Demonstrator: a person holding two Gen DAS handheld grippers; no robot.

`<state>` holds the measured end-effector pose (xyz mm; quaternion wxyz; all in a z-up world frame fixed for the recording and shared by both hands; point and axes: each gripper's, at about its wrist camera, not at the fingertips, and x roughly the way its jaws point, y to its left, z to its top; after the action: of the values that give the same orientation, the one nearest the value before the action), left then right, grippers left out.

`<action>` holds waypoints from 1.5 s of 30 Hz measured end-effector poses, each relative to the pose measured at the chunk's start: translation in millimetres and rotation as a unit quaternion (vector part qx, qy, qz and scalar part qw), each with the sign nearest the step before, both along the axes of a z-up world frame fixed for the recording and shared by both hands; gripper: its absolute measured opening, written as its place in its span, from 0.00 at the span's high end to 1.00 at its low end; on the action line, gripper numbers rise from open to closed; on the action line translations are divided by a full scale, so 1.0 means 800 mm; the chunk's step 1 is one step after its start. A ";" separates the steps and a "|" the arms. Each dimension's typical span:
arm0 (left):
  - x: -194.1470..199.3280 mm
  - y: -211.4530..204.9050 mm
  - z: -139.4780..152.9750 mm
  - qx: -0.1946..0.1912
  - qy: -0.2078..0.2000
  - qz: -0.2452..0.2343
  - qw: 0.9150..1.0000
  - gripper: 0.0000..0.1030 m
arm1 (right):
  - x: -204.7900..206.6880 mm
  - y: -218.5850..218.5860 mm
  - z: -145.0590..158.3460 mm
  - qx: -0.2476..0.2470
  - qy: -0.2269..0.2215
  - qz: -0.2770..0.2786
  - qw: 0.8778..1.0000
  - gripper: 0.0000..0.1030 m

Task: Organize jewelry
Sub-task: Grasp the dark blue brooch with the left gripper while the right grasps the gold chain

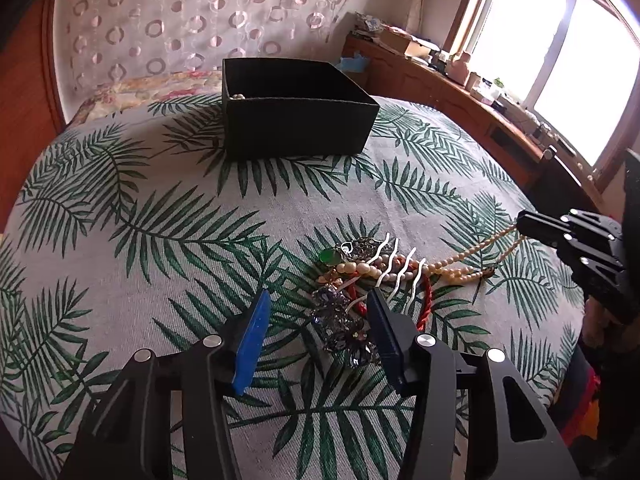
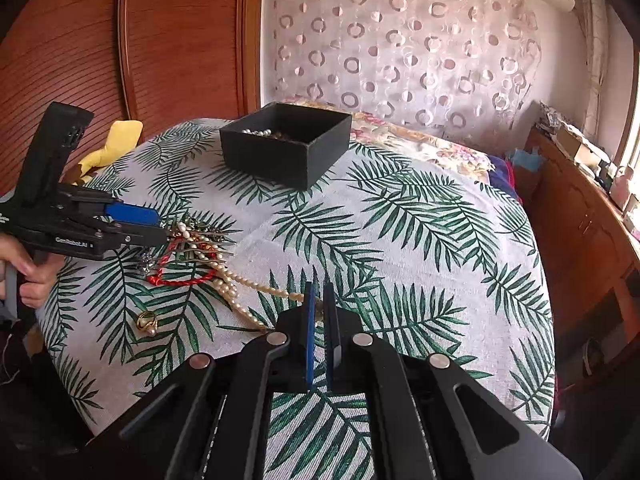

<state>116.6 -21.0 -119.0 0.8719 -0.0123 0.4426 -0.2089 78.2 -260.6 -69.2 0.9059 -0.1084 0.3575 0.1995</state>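
A tangled pile of jewelry (image 1: 372, 276) lies on the leaf-print cloth: a pearl necklace (image 1: 472, 254), a red cord bracelet (image 1: 426, 304), a white hair comb (image 1: 394, 264), a green stone (image 1: 329, 257) and a dark crystal piece (image 1: 344, 332). My left gripper (image 1: 318, 304) is open, its fingers either side of the crystal piece. My right gripper (image 2: 319, 292) is shut on the pearl necklace (image 2: 260, 286), whose strand runs to its tips. A black box (image 1: 296, 116) stands at the back with pearls inside (image 2: 258, 132). A gold ring (image 2: 146, 322) lies apart.
The round table's cloth (image 2: 420, 240) drops off at the edges. A yellow cloth (image 2: 114, 142) lies at the far left. A wooden sideboard (image 1: 460, 96) with clutter stands by the window, and a patterned curtain (image 2: 400, 40) hangs behind.
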 end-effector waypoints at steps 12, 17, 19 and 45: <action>-0.012 -0.006 0.011 0.028 0.000 -0.030 0.999 0.79 | -0.003 -0.010 0.034 0.010 -0.051 -0.016 0.999 0.96; -0.018 -0.001 0.024 0.055 -0.008 -0.047 0.997 0.79 | -0.002 -0.011 0.052 0.010 -0.074 -0.020 0.997 0.96; -0.020 0.004 0.029 0.063 -0.008 -0.053 0.997 0.79 | 0.000 -0.010 0.059 0.009 -0.085 -0.024 0.996 0.96; -0.006 0.037 0.117 0.037 -0.115 0.015 0.993 0.79 | 0.023 0.032 0.160 0.011 -0.146 0.023 0.989 0.96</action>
<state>112.0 8.8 -25.1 0.9201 0.0372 0.3463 -0.1790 96.4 -235.0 58.9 0.9447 -0.1342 0.2168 0.2064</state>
